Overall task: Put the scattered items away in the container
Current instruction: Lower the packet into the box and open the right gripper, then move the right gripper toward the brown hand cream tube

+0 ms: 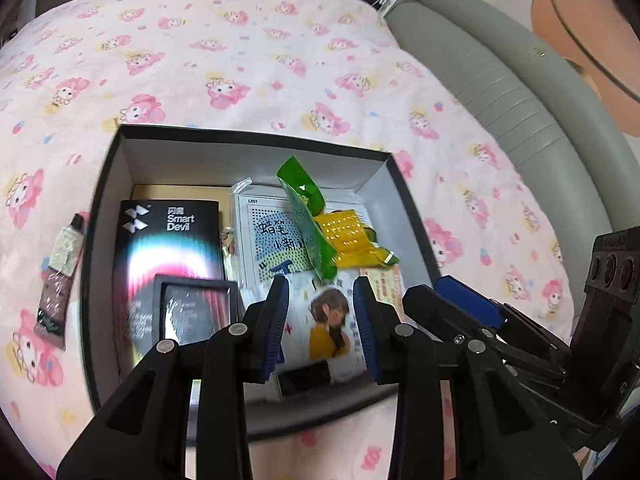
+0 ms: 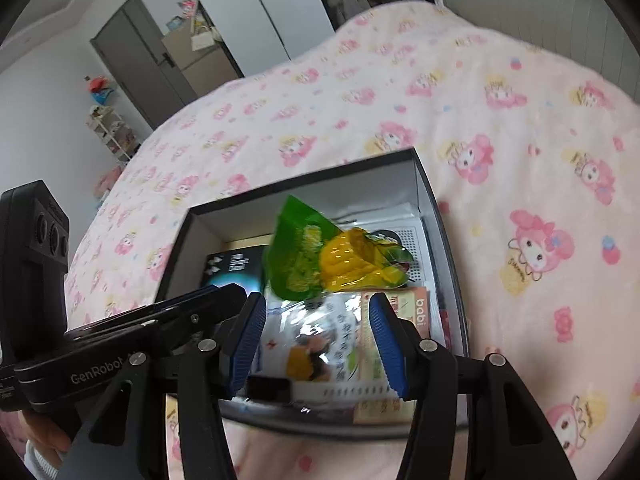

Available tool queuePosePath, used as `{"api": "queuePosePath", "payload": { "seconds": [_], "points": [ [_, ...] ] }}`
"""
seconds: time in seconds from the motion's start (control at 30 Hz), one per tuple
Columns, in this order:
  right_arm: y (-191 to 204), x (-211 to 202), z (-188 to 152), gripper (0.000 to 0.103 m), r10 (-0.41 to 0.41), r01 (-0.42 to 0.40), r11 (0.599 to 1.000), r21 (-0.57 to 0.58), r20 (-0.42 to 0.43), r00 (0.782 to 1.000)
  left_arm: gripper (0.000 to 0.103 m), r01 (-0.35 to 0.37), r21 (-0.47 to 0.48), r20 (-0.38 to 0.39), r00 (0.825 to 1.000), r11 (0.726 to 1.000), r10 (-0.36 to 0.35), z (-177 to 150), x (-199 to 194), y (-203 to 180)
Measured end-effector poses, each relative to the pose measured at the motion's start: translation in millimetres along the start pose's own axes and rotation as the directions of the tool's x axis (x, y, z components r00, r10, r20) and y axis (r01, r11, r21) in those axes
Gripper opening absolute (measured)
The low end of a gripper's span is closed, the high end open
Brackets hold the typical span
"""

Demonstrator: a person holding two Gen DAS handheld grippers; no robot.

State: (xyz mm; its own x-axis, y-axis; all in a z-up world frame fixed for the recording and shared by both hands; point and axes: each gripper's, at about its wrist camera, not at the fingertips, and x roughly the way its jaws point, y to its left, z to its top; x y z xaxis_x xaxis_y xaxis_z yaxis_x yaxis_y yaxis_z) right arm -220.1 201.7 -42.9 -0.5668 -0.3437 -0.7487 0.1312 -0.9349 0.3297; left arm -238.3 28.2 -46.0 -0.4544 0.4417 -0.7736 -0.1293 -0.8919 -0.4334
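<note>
A black box (image 1: 256, 136) with grey inner walls sits on a pink cartoon-print blanket (image 1: 280, 60). It holds a black "Smart Devil" carton (image 1: 168, 248), a small black frame (image 1: 196, 308), a white printed card pack (image 1: 268, 232), a green packet (image 1: 308, 220), a yellow packet (image 1: 348, 236) and a white packet with a woman's picture (image 1: 324, 320). A brown and cream tube (image 1: 60, 272) lies on the blanket outside the box's left wall. My left gripper (image 1: 320, 284) hangs open above the white packet. My right gripper (image 2: 318, 300) is open too, over the white packet (image 2: 316, 344) at the box's (image 2: 304, 184) near end, holding nothing.
A grey padded bed frame (image 1: 500, 92) borders the blanket on the right. In the right wrist view a grey door (image 2: 132, 52) and a small white shelf (image 2: 108, 128) stand across the room. The two grippers are close side by side above the box.
</note>
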Motion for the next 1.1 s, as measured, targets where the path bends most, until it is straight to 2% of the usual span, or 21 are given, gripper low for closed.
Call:
{"api": "queuePosePath", "payload": {
  "seconds": [0.1,0.3,0.43,0.6,0.83,1.1],
  "points": [
    [10.5,-13.4,-5.7,0.050,0.015,-0.015,1.000,-0.011,0.005,1.000,0.033,0.003,0.008,0.014,1.000,1.000,-0.003,-9.2,-18.7,-1.0],
    [35.5,-32.4,-23.8,0.050,0.045,-0.044,0.998,-0.039,0.010,0.999,0.032,-0.070,0.075,0.068,0.996,0.995,0.065,-31.1,-56.8,-2.6],
    [55.2,-37.5,-35.2,0.050,0.085,-0.085,0.993,-0.077,0.004,0.996,0.032,-0.086,0.073,0.085,0.993,0.994,0.079,-43.1,-77.5,8.7],
    [84.0,-40.8,-44.2,0.050,0.113,-0.112,0.982,-0.149,-0.004,0.994,0.032,-0.096,0.049,0.103,0.991,0.994,0.090,-56.4,-102.5,26.8],
    [123.9,-34.9,-59.0,0.050,0.157,-0.162,0.962,-0.221,-0.044,0.987,0.032,-0.153,0.017,0.139,0.979,0.988,0.149,-76.7,-130.4,57.6],
    [175.6,-8.5,-75.1,0.050,0.171,-0.194,0.944,-0.266,-0.109,0.979,0.032,-0.177,-0.098,0.152,0.970,0.979,0.190,-96.2,-153.9,118.2]
  ]
}}
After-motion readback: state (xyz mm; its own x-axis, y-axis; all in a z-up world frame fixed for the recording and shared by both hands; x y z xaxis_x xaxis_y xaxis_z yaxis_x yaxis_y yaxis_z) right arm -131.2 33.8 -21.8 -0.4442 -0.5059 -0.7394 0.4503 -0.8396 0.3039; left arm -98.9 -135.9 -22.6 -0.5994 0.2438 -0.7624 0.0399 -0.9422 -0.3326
